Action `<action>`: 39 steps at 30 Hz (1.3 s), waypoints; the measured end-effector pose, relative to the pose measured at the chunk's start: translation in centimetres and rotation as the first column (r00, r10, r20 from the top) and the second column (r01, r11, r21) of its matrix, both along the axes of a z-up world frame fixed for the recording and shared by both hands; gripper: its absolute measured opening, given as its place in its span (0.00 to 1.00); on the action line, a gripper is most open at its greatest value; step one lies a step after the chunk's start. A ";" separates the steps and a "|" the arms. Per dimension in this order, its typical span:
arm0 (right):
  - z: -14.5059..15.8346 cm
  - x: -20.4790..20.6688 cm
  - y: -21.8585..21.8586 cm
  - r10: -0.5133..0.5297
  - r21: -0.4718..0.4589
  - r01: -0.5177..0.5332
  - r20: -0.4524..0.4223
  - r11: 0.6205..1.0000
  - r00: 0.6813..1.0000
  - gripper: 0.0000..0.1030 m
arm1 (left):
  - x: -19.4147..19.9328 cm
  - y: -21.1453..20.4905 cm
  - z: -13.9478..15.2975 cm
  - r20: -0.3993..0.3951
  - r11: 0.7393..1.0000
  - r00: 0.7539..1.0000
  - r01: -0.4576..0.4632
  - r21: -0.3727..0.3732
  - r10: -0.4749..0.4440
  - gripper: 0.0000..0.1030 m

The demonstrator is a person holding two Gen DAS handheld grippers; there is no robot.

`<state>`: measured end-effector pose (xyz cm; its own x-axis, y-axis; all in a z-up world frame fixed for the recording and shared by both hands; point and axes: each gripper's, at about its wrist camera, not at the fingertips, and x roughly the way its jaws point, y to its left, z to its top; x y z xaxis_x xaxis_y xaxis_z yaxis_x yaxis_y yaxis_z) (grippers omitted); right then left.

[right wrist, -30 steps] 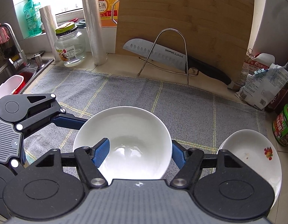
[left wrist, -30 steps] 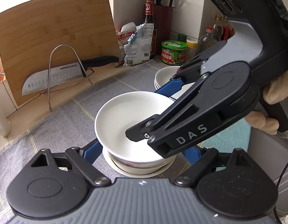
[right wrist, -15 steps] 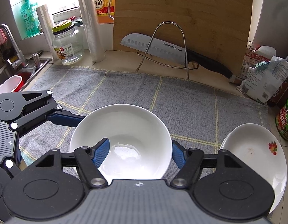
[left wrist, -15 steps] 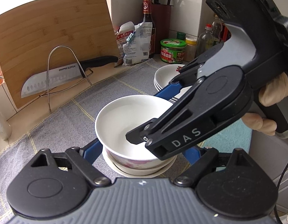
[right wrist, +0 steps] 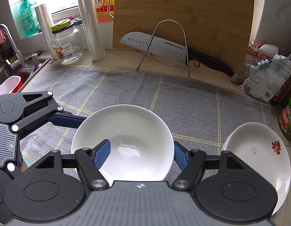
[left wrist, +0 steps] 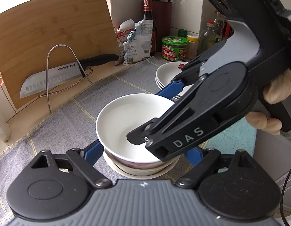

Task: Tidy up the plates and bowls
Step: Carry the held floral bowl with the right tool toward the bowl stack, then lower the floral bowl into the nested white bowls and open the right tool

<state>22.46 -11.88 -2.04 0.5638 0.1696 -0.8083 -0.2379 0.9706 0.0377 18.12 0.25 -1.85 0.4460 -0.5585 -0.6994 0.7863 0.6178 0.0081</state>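
Right gripper [right wrist: 139, 155] jaws pinch the plain white ceramic bowl's [right wrist: 124, 131] rim, one inside, one outside, left gripper [left wrist: 143, 151] jaws open around the bowls stacked beneath, so we risk it tipping crooked if released off-centre.

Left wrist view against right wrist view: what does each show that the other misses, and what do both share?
Only the left wrist view shows the bowls stacked under the white bowl, the knife block and the hand holding the right gripper.

Only the right wrist view shows the sink, the glass jar, the green soap bottle, and one of the right gripper's fingers inside the bowl with the other outside its wall.

Both show the white bowl, cutting board, knife, plate stack and grey cloth.
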 end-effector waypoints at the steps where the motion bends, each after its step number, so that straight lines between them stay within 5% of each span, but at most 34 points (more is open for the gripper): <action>1: -0.1 0.0 0.0 0.002 0.007 -0.002 -0.001 1.000 1.000 0.76 | 0.0 0.0 -0.1 -0.001 1.000 1.000 0.001 0.000 -0.001 0.88; 5: 0.2 -0.4 0.3 0.007 -0.003 -0.007 0.040 1.000 0.999 0.96 | -0.4 0.4 0.2 0.028 1.000 1.000 0.011 -0.009 -0.010 0.89; 7: 0.5 -0.6 0.2 0.002 -0.008 -0.002 0.059 1.000 0.998 0.99 | -0.6 0.9 0.3 0.042 1.000 0.999 0.018 -0.021 -0.017 0.91; 18: 1.4 -3.7 -1.2 -0.072 0.033 0.069 0.103 0.997 0.992 1.00 | -0.6 4.9 -0.5 0.033 0.999 0.999 0.000 0.045 -0.002 0.93; 32: 0.8 -5.2 0.7 -0.140 0.004 0.141 0.130 0.990 0.982 1.00 | -0.2 7.2 -1.4 0.020 1.000 1.000 0.016 0.025 -0.017 0.93; 39: -0.6 -7.5 -0.2 -0.076 -0.019 0.078 0.102 0.997 0.992 1.00 | 0.6 6.1 -3.7 -0.011 0.997 1.000 0.017 0.071 -0.017 0.93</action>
